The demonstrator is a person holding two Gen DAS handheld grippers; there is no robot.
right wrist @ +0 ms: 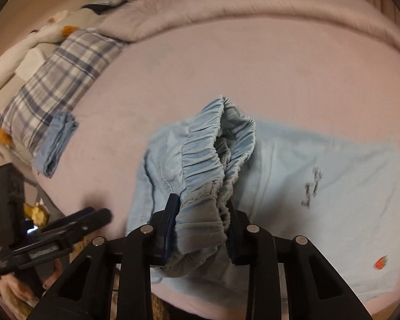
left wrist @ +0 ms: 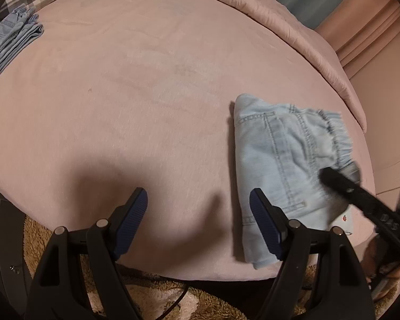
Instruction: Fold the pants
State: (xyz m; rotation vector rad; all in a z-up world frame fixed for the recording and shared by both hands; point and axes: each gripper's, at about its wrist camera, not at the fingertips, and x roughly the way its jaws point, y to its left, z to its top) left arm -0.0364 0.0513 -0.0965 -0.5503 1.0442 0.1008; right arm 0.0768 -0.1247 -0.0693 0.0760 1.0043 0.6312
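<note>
Right wrist view: the right gripper [right wrist: 202, 224] has its jaws clamped on the elastic waistband of the pale blue pants [right wrist: 320, 176], lifted above the pink bed [right wrist: 200, 74]. Left gripper [left wrist: 198, 208] hovers alongside, jaws wide and empty. Judged mid-fold; next, the waistband needs carrying over and laying flat.

Left gripper [left wrist: 198, 205]: black angular arms, ribbed dark-blue pads [left wrist: 264, 226], round silver pins [left wrist: 102, 223]; right gripper [right wrist: 202, 229] matches it, with white lettering, perhaps "D4S", too blurred to be sure.

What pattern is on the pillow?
Blue, grey and white plaid pillow, clearest in the right wrist view.
</note>
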